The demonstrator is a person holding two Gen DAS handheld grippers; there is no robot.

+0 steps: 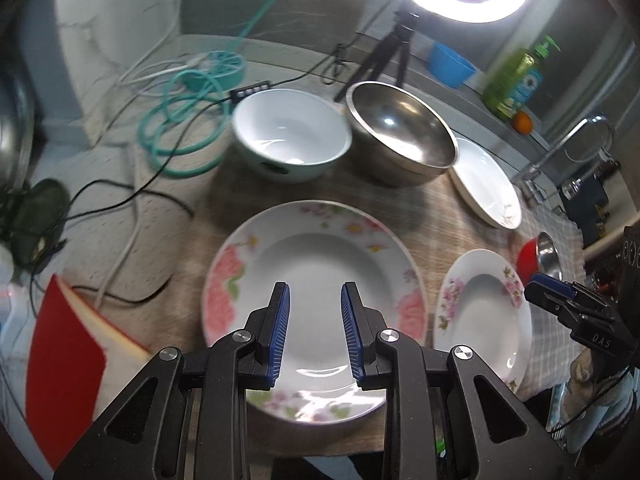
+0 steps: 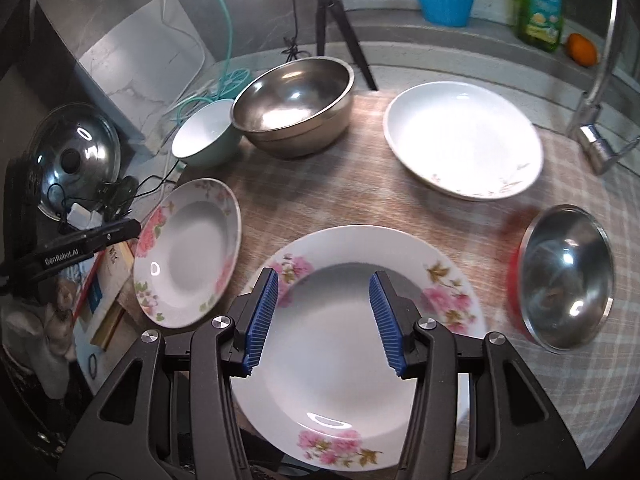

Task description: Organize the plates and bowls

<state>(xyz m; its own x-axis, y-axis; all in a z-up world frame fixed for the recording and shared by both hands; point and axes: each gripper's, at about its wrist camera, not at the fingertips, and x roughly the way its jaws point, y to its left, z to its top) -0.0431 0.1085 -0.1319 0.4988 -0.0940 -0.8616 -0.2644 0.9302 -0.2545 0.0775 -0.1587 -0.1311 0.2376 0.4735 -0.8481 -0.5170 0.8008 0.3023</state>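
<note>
My left claw point(image 1: 314, 330) is open a little and holds nothing, above a flower plate point(image 1: 312, 248) on the bench point(image 1: 192, 216). My right claw point(image 2: 324, 320) is open wider, empty, above another flower plate point(image 2: 360, 380). The bowls point(image 1: 290, 132) sit far behind.

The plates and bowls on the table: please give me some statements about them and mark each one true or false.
1. The steel bowl stands beside the white bowl. True.
2. The plain white plate is stacked on a floral plate. False: it lies alone on the cloth, apart from the other plates.
3. The right gripper has nothing between its fingers. True: it is over the floral plate with open jaws.
4. The red bowl lies upside down. False: its steel inside faces up.
5. The left gripper holds a plate. False: its jaws are empty.
</note>
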